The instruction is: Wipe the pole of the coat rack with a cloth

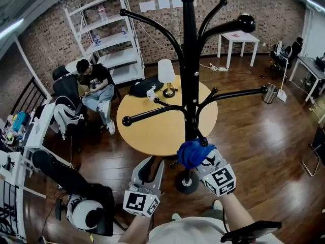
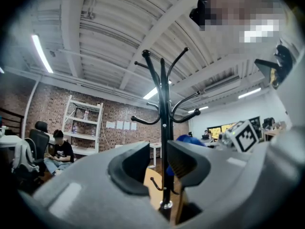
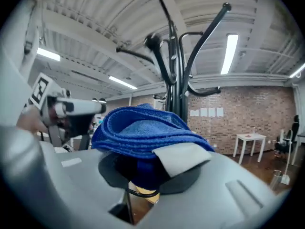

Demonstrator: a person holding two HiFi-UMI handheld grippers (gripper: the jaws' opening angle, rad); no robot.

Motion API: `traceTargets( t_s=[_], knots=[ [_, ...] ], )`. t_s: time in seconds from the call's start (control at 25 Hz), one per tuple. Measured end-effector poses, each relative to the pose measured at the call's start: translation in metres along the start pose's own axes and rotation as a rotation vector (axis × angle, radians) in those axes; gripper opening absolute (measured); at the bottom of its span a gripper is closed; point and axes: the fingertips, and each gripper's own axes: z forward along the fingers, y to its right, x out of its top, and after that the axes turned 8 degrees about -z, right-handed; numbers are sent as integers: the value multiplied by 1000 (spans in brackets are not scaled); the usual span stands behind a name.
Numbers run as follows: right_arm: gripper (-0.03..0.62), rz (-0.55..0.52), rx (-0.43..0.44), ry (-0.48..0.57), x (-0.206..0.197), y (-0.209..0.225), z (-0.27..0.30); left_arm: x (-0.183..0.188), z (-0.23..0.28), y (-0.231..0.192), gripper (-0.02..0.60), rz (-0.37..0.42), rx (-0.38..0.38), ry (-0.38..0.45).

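Note:
The black coat rack pole (image 1: pixel 190 70) rises from a round base (image 1: pixel 187 182) beside the table. My right gripper (image 1: pixel 197 156) is shut on a folded blue cloth (image 1: pixel 192 152), which is pressed against the lower pole. In the right gripper view the blue cloth (image 3: pixel 143 130) bulges out over the jaws, with the pole (image 3: pixel 177 87) right behind it. My left gripper (image 1: pixel 148 173) hangs open and empty to the left of the base. The left gripper view looks between its open fingers (image 2: pixel 131 168) at the pole (image 2: pixel 165 142).
A round wooden table (image 1: pixel 162 118) with a small lamp (image 1: pixel 166 77) stands behind the rack. Curved black rack arms (image 1: pixel 152 113) stick out left and right. A seated person (image 1: pixel 96 93) is at the left near white shelves (image 1: pixel 109 34). A white side table (image 1: pixel 238 42) stands at the back right.

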Motion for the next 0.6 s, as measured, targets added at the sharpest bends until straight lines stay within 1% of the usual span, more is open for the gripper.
traceTargets(
  t_s=[0.04,0.12,0.24,0.32,0.44,0.6],
  knots=[
    [98,-11,34,24,14,11,-11,-1,3,5,109,7,7,8],
    [98,-57,91,76,43,35,-23,1,12,16,109,10,46,17],
    [98,-116,207,111,68,62,-17,5,28,34,109,13,99,43],
    [100,-147,292,125,73,70,-6,7,37,48,109,10,126,58],
    [98,-126,382,158,71,79,6,-6,44,66,109,8,163,63],
    [98,-129,477,152,56,70,22,-28,35,80,109,18,270,85]
  ],
)
